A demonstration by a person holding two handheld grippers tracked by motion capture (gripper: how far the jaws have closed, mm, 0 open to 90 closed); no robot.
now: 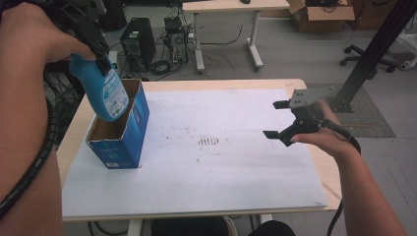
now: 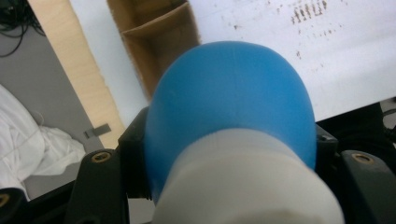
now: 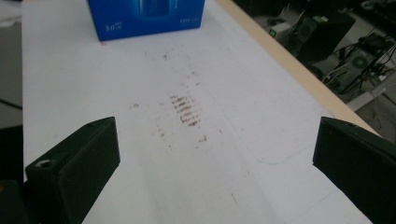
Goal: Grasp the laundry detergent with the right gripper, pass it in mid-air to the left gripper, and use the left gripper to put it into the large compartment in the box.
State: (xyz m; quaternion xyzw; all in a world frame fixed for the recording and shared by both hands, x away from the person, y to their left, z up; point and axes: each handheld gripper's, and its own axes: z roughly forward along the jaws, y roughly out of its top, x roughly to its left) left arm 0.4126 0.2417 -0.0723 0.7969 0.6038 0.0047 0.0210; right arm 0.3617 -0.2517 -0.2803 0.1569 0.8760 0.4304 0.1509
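High view: my left gripper (image 1: 101,59) clamps the blue bottle (image 1: 105,91) by its neck, its base tilted inside the open box (image 1: 123,135). My right gripper (image 1: 279,120) hangs wide, empty, above the table (image 1: 236,172).

- The high view looks forward and down from above the person's side, taking in the whole table (image 1: 295,196).
- The left gripper view sits very close over the blue bottle (image 2: 229,102), with the box (image 2: 159,42) at 11 o'clock.
- The right gripper view skims low over the table toward the box (image 3: 144,18) at 12 o'clock; all three views share the box.
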